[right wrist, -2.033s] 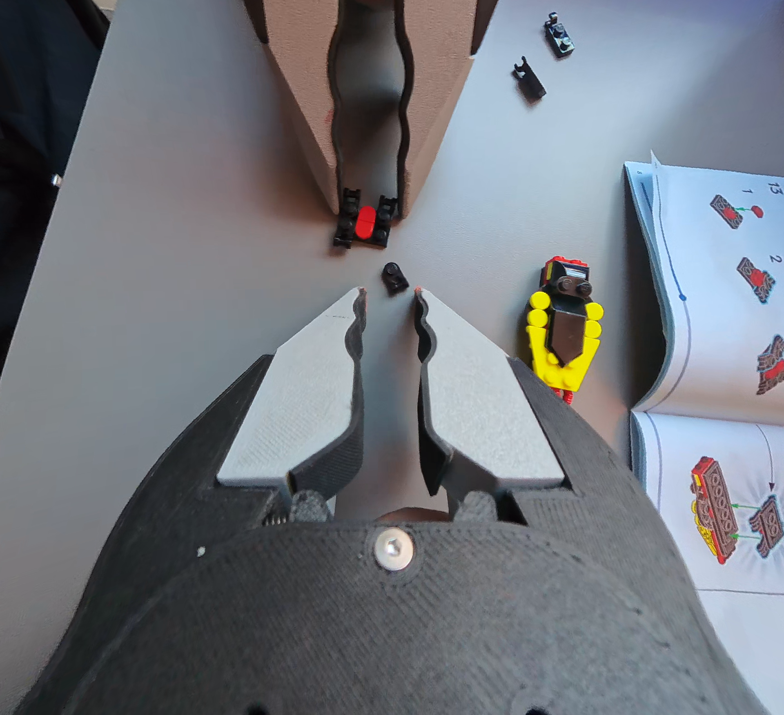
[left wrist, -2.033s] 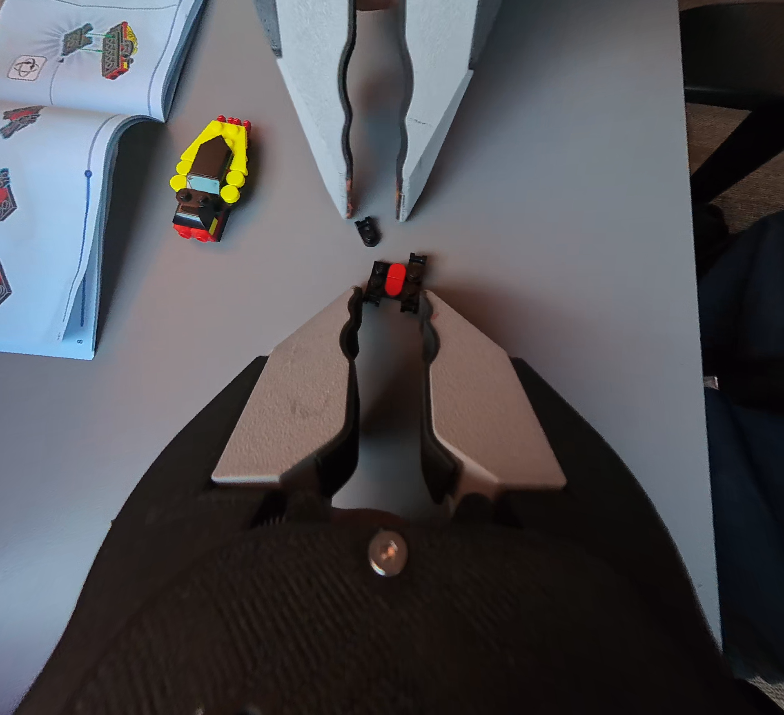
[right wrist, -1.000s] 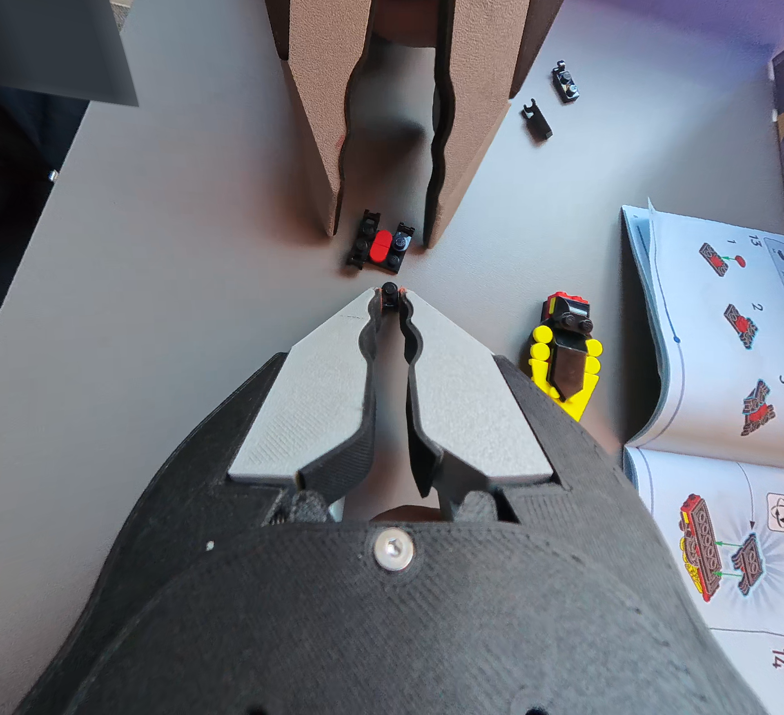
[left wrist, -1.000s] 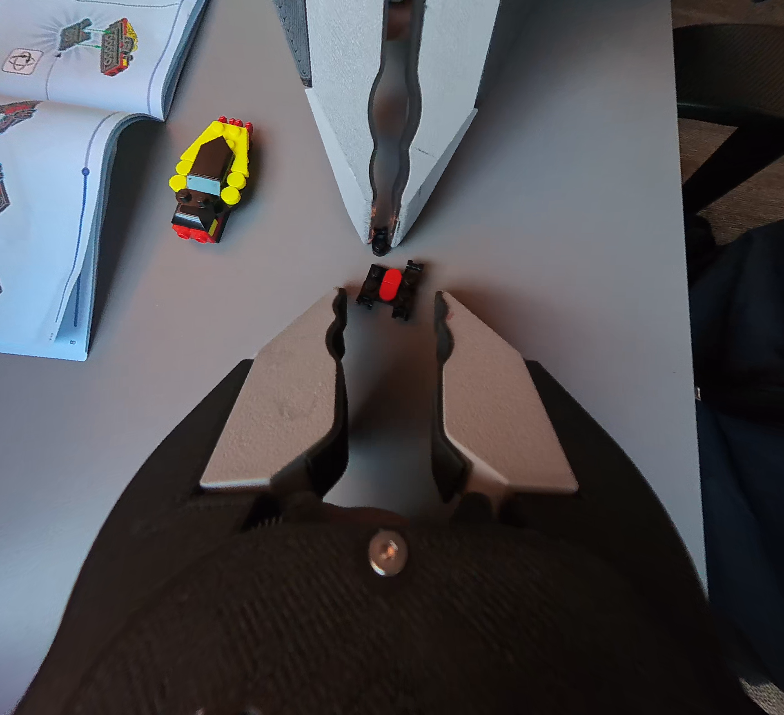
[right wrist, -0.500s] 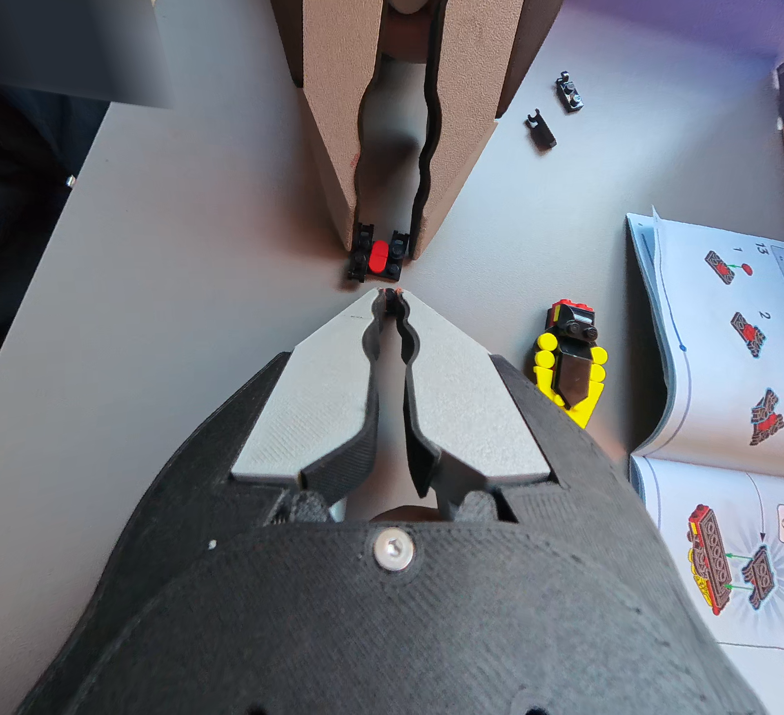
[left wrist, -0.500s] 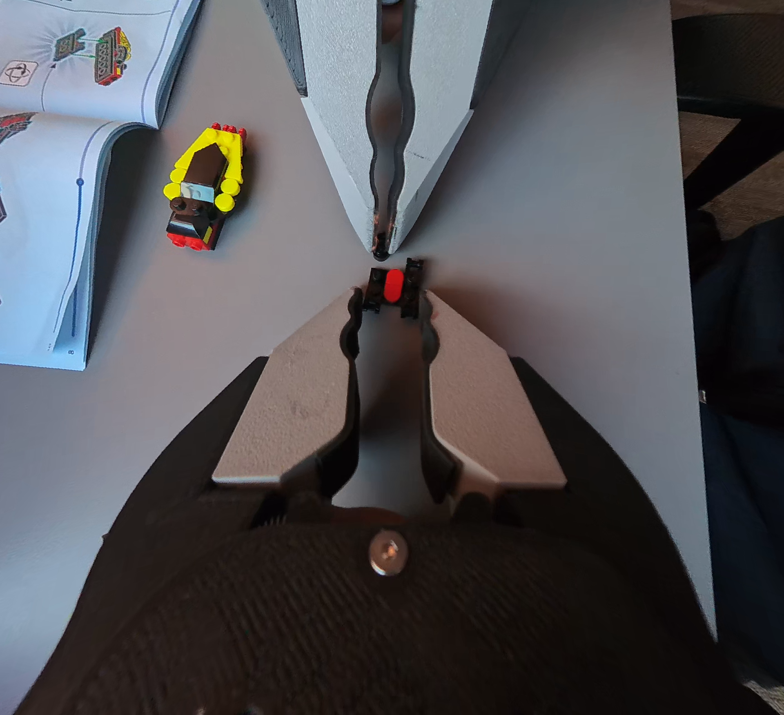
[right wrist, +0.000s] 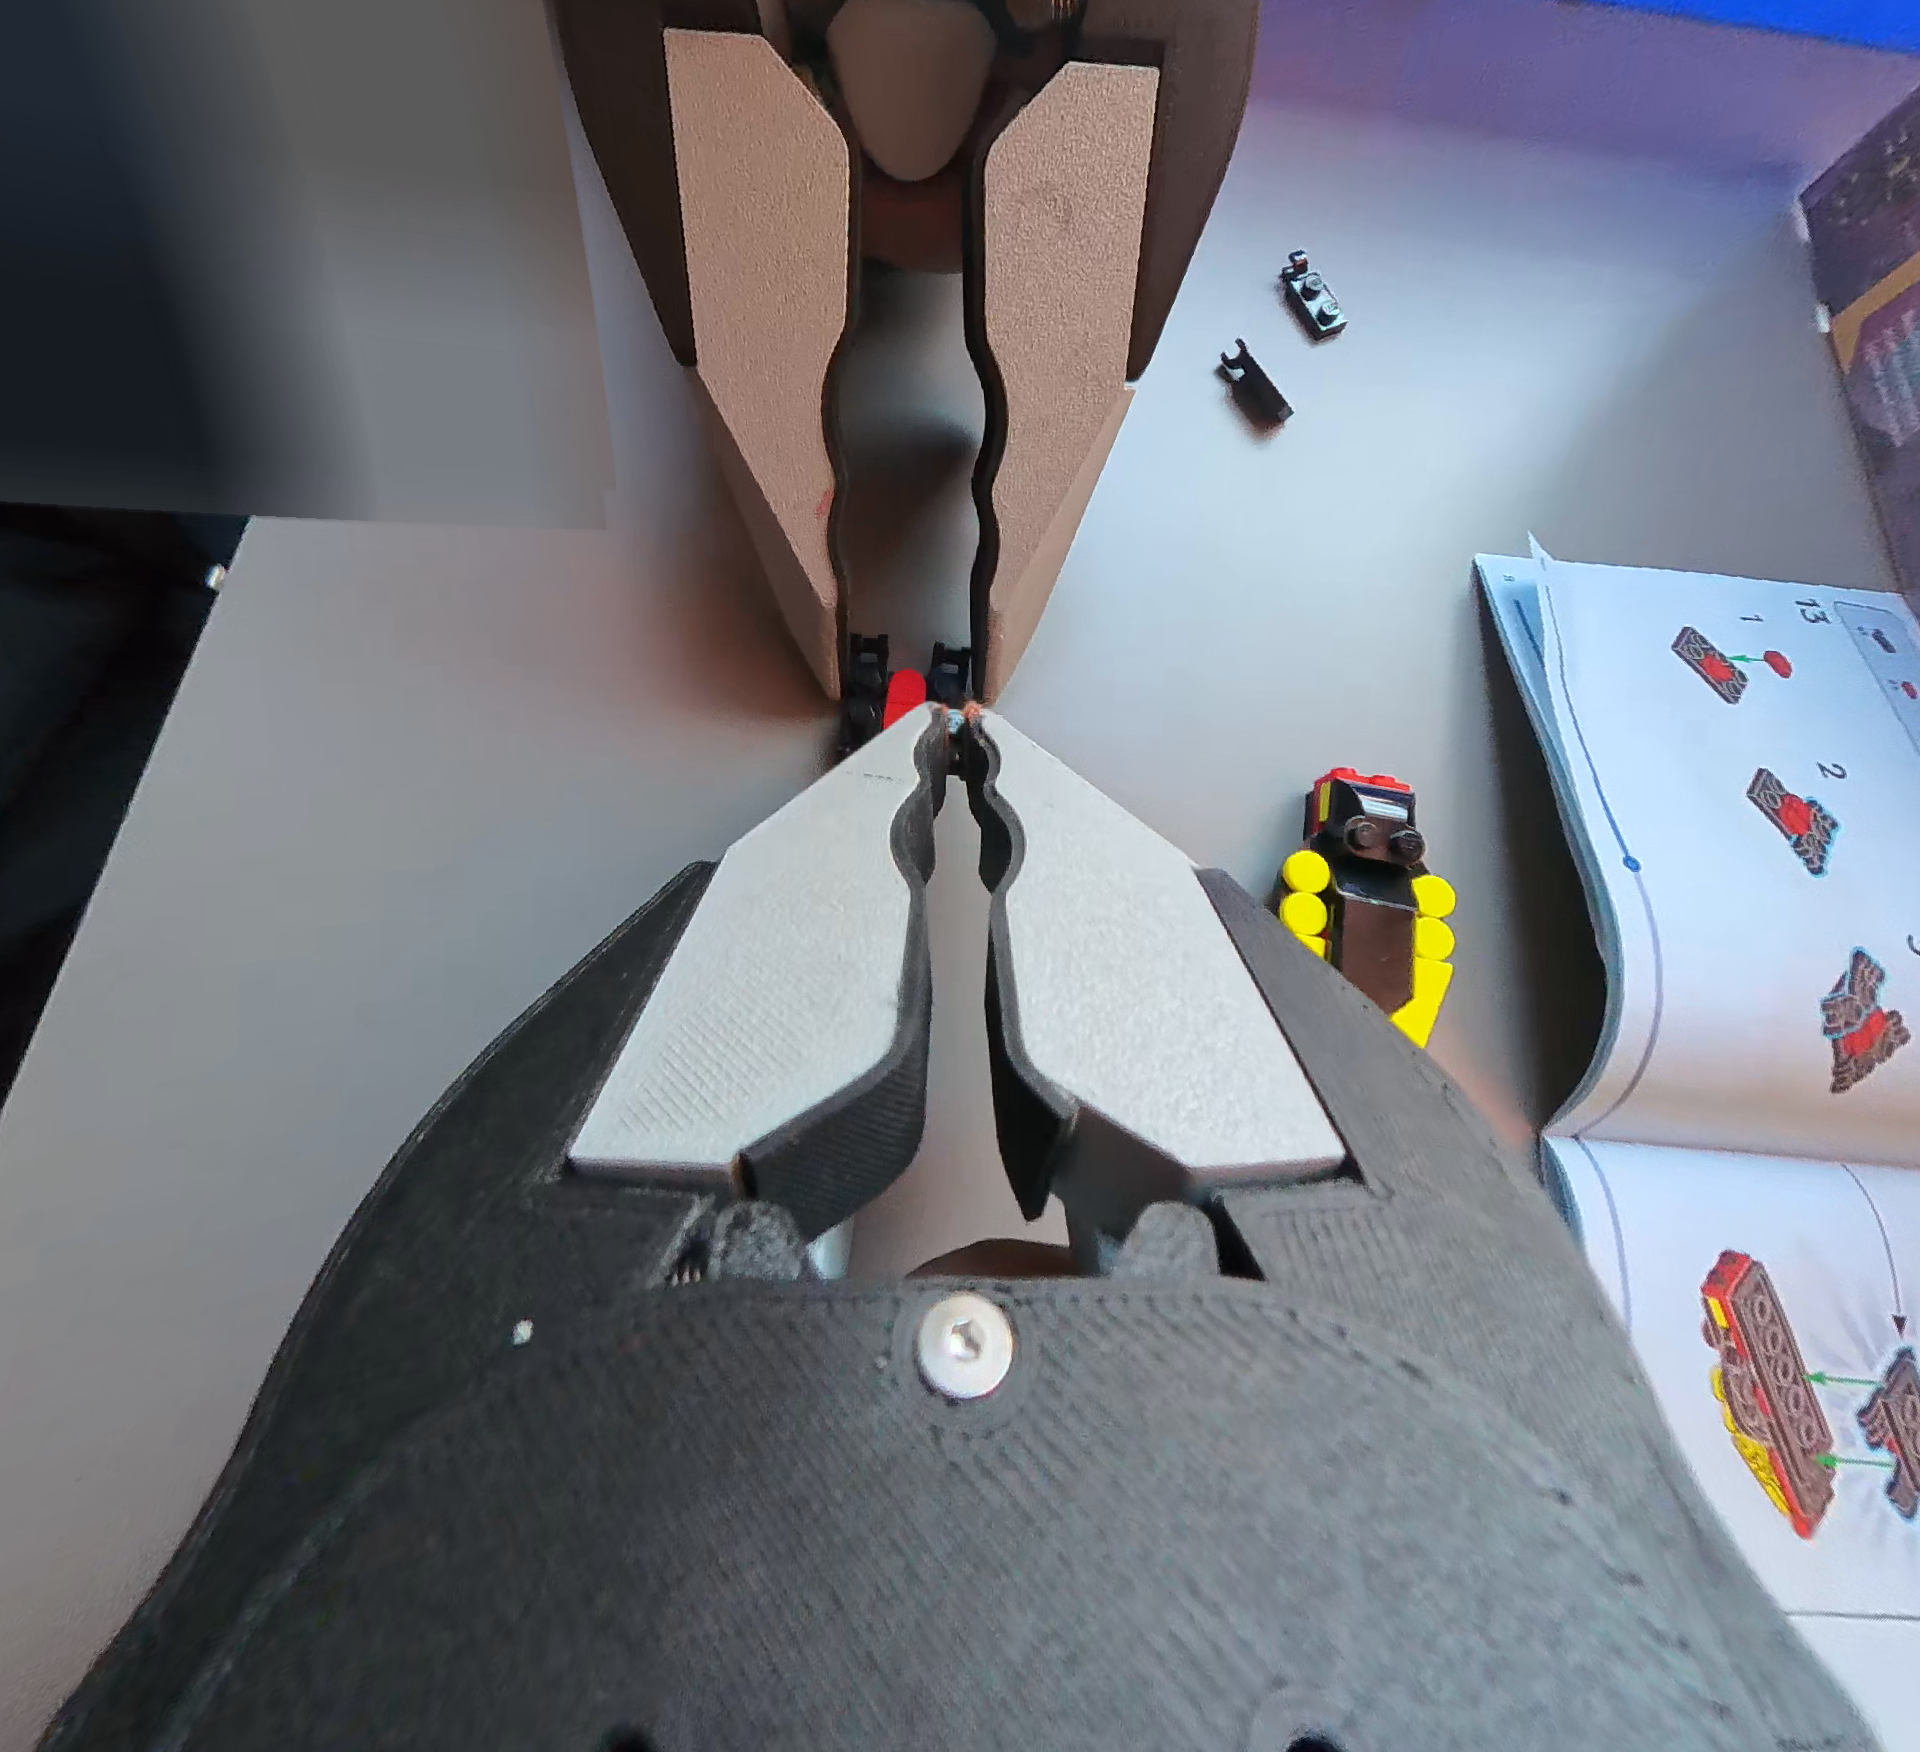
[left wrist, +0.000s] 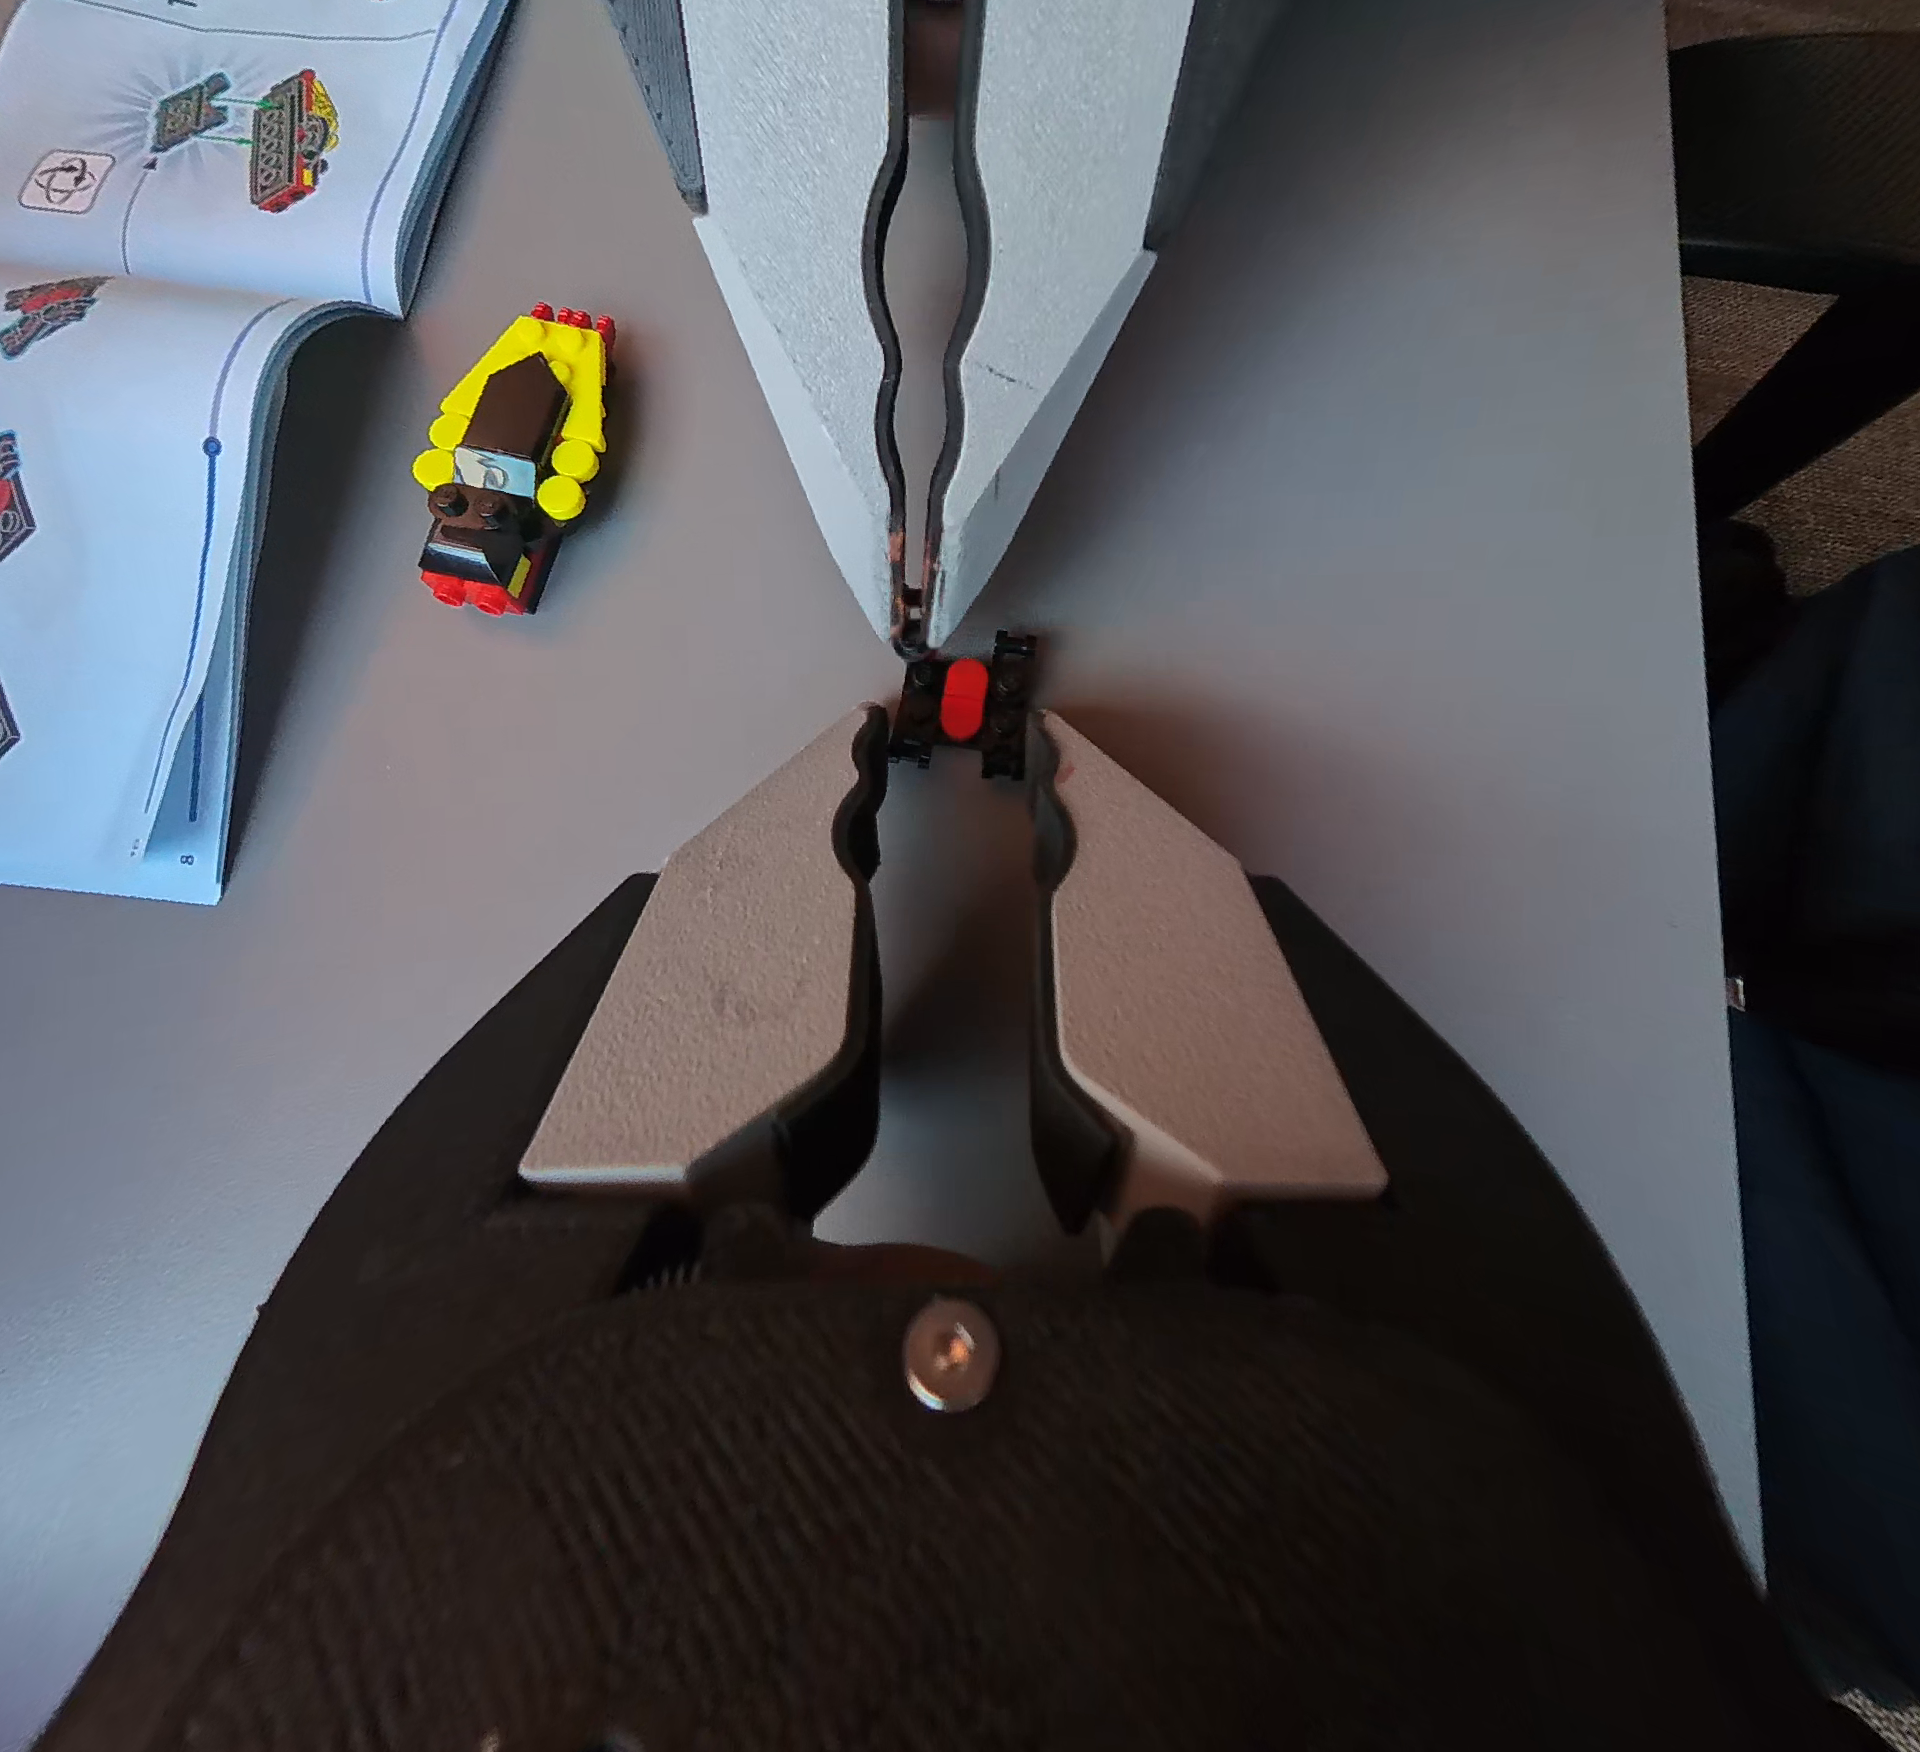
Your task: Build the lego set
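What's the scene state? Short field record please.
left gripper: shut on black plate, steadying it on the table
right gripper: shut on small black piece, tips at the plate's edge
plate top: red stud at centre
yellow model: on table, between plate and booklet, untouched
loose parts: two black clips beyond the booklet
booklet: open
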`<state>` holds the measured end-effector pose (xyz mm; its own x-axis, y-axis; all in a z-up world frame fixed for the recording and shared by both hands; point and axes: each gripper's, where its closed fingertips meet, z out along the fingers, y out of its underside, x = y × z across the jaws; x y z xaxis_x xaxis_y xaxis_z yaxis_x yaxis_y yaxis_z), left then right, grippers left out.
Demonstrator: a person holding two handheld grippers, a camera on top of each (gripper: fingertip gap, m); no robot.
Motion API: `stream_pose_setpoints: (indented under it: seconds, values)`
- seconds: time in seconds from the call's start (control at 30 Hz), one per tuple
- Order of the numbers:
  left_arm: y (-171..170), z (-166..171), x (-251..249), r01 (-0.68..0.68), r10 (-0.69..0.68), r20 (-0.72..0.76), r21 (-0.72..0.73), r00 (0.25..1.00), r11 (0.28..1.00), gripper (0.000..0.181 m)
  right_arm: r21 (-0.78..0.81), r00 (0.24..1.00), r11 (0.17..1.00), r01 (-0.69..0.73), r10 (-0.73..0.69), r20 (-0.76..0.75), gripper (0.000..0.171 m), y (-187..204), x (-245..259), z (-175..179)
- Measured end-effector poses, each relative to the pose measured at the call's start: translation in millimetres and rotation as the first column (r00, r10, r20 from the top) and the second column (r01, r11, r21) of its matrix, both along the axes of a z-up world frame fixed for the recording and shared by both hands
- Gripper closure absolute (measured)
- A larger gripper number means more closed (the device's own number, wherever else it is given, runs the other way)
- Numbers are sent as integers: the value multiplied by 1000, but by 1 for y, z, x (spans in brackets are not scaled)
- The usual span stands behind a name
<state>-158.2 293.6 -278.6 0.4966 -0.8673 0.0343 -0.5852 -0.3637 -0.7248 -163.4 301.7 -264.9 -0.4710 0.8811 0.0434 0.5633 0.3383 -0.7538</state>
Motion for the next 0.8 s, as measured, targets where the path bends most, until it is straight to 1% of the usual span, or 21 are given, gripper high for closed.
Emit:
stream_pose_setpoints:
  seconds: [0.33,0.8]
  values:
    - [0,0,0,-3,3,-1,2,1000,1000,157,-10,1000,1000,7,-7,27,171,-3,-2,-6]
    - [0,0,1,-3,3,1,-3,1000,1000,157,63,999,998,11,-14,44,171,-3,-2,-8]
